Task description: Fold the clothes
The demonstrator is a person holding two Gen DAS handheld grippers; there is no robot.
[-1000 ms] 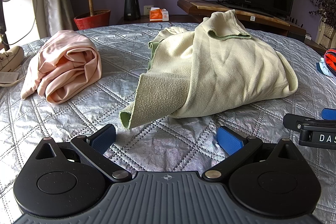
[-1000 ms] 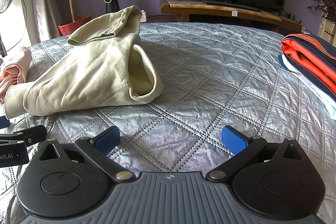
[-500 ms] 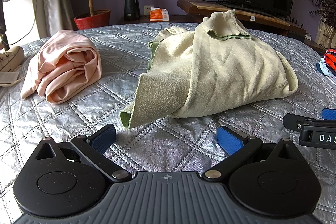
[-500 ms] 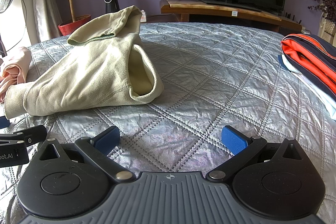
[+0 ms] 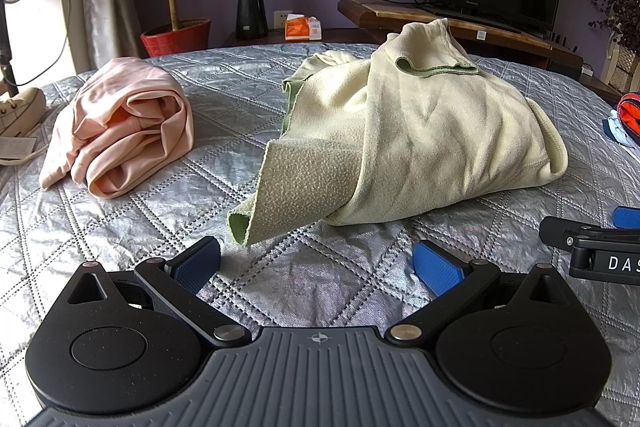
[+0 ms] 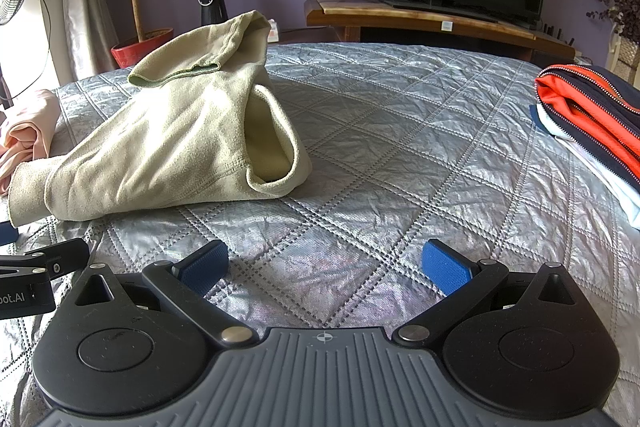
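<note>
While both your grippers rest low on the quilted silver bedspread (image 5: 120, 227), left gripper (image 5: 316, 263) and right gripper (image 6: 326, 267) gape wide, holding nothing. Your crumpled pale-green fleece garment (image 5: 420, 139) lies at twelve o'clock from the left, ten o'clock from the right.

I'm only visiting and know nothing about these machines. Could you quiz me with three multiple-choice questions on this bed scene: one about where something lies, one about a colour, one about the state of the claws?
1. Where does the pink garment lie relative to the pale green fleece? A) to its left B) on top of it C) to its right
2. What colour are the claws' finger pads? A) red B) blue C) white
3. How are the two claws? A) both shut on cloth B) one holding the fleece C) both open, holding nothing

Answers: 1 A, in the left view the pink garment sits left of the pale green fleece. 2 B, the pads are blue. 3 C, the left claw and right claw gape over bare quilt.
</note>
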